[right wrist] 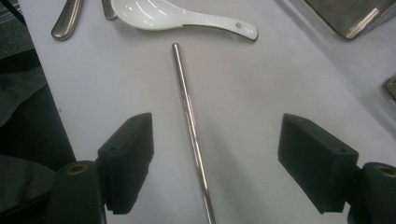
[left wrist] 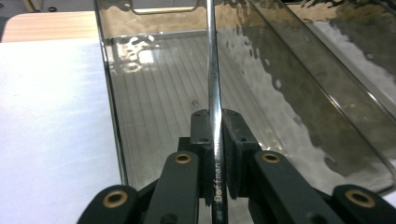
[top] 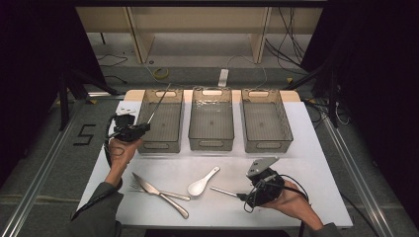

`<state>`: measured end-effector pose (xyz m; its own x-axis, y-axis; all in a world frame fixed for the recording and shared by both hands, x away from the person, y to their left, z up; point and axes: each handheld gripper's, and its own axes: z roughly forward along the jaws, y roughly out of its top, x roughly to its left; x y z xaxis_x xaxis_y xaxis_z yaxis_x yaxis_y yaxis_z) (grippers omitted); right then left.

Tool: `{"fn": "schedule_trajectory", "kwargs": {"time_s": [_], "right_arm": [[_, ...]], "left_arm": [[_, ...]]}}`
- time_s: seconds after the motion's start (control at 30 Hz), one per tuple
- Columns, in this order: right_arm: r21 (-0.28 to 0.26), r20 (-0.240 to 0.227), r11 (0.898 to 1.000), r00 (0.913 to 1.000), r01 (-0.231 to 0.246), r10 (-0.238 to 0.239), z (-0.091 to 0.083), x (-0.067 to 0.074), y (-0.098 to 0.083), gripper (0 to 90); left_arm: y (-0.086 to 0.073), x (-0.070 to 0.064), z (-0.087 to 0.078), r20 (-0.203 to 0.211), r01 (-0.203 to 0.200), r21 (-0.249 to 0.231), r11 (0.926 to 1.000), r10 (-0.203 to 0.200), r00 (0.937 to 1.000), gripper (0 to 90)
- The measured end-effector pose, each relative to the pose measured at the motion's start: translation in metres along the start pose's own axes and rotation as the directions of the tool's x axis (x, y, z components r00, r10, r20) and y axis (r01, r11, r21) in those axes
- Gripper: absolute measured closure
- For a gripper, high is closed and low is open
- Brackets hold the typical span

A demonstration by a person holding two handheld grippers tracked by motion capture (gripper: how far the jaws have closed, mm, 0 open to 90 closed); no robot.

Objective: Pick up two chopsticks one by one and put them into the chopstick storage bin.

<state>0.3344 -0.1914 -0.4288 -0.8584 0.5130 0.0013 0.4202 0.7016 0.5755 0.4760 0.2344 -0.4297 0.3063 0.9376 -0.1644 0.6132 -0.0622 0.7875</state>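
Observation:
My left gripper (top: 144, 128) (left wrist: 215, 119) is shut on a thin metal chopstick (top: 159, 102) (left wrist: 212, 56). The chopstick slants up and forward over the leftmost clear bin (top: 148, 146) (left wrist: 111, 116). A second metal chopstick (top: 223, 191) (right wrist: 189, 116) lies flat on the white table, pointing toward a white ceramic spoon (top: 202, 183) (right wrist: 177, 18). My right gripper (top: 245, 196) (right wrist: 217, 133) is open low over the table. Its jaws stand on either side of this chopstick, and its pads (right wrist: 133, 154) are well clear of it.
Three clear plastic bins stand in a row at the back, the middle (top: 211, 143) and right (top: 285, 118) ones beside the left. A knife (top: 160, 193) and a fork (top: 170, 195) lie crossed at the front left. A bin corner (right wrist: 350, 14) shows at the right gripper view's top right.

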Motion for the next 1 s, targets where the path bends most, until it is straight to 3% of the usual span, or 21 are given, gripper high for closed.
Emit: {"fn": "schedule_trajectory", "kwargs": {"time_s": [0.17, 0.27, 0.33, 0.43, 0.57, 0.67, 0.73, 0.77, 0.87, 1.0], "right_arm": [[0.005, -0.007, 1.000, 1.0000, -0.002, 0.002, 0.000, 0.000, 0.000, 27.6], [0.007, -0.006, 1.000, 1.0000, -0.006, 0.006, 0.001, 0.001, 0.000, 27.6], [0.003, -0.007, 1.000, 0.9999, -0.007, 0.007, 0.001, 0.001, 0.000, 27.6], [0.003, -0.002, 1.000, 1.0000, -0.004, 0.004, 0.000, 0.000, 0.000, 27.7], [0.022, -0.005, 1.000, 1.0000, -0.003, 0.003, -0.001, -0.001, 0.000, 27.9], [0.070, -0.024, 0.998, 0.9997, -0.008, 0.009, -0.001, -0.003, 0.000, 28.6], [0.083, -0.026, 0.996, 0.9996, -0.011, 0.013, -0.001, -0.004, 0.000, 28.9], [0.116, -0.020, 0.993, 0.9998, 0.000, 0.003, 0.001, -0.005, 0.000, 30.3], [0.152, -0.004, 0.988, 1.0000, -0.005, 0.006, 0.005, -0.004, 0.003, 31.6], [0.193, -0.011, 0.980, 0.9992, 0.040, -0.038, 0.010, -0.003, 0.007, 36.8]], "left_arm": [[-0.001, 0.000, 0.004, -0.011, 0.007, 0.015, 0.9999, -0.007, 0.9999, 81.6], [0.000, 0.001, 0.005, -0.016, 0.033, 0.026, 0.9991, -0.032, 0.9994, 59.7], [0.002, 0.001, 0.002, -0.011, 0.035, 0.016, 0.9993, -0.035, 0.9993, 57.0], [0.006, -0.002, -0.004, 0.009, 0.032, -0.008, 0.9994, -0.032, 0.9994, 46.1], [0.008, -0.009, -0.012, 0.072, 0.018, -0.028, 0.9995, -0.016, 0.9973, 37.0], [0.008, -0.017, -0.017, 0.126, 0.002, -0.027, 0.9996, 0.001, 0.9921, 30.1], [0.007, -0.025, -0.020, 0.139, -0.023, -0.027, 0.9994, 0.027, 0.9900, 28.4], [0.006, -0.028, -0.022, 0.149, -0.033, -0.032, 0.9990, 0.037, 0.9881, 25.1], [0.004, -0.040, -0.025, 0.180, -0.074, -0.048, 0.9961, 0.082, 0.9803, 21.4], [-0.002, -0.056, -0.031, 0.215, -0.113, -0.077, 0.9906, 0.127, 0.9682, 19.8]]}}
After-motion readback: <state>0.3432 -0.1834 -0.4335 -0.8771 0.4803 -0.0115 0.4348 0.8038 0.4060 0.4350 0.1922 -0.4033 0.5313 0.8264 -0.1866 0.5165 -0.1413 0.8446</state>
